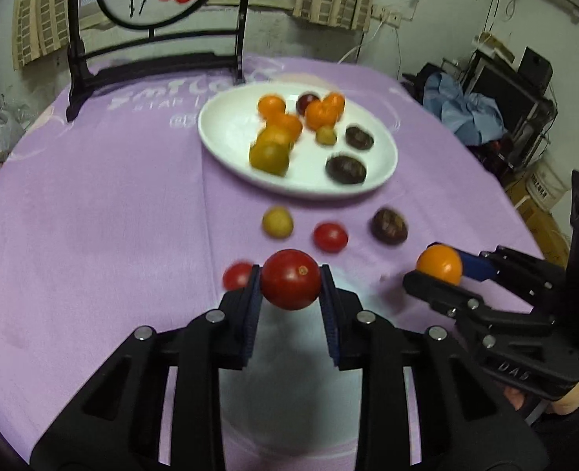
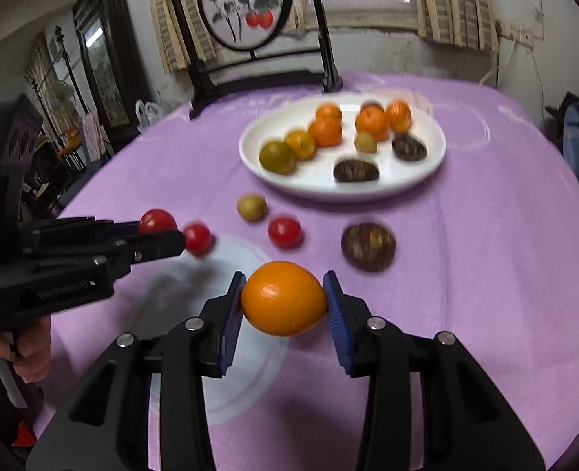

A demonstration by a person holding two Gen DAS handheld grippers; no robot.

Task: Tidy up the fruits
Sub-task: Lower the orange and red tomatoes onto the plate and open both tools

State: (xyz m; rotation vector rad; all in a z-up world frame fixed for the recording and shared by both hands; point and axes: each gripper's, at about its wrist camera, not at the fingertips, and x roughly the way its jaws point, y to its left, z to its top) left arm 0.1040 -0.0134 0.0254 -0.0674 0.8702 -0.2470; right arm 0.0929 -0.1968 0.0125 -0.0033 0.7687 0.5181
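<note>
Left wrist view: left gripper (image 1: 290, 279) clamps a red tomato (image 1: 290, 279), right gripper (image 2: 285, 300) clamps an orange (image 2: 283, 298); carry both gently toward the white plate (image 1: 226, 137) at twelve o'clock, releasing low over bare rim.

1 white plate (image 2: 250, 145); 2 grippers, each holding 1 fruit; 4 loose fruits on the cloth (image 2: 485, 274).

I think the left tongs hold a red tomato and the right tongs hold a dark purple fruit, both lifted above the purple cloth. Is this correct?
Not quite. The right tongs hold an orange fruit, not a dark purple one; the right wrist view shows it between the blue pads. The dark purple fruit lies on the purple cloth. The left tongs do hold a red tomato.
</note>
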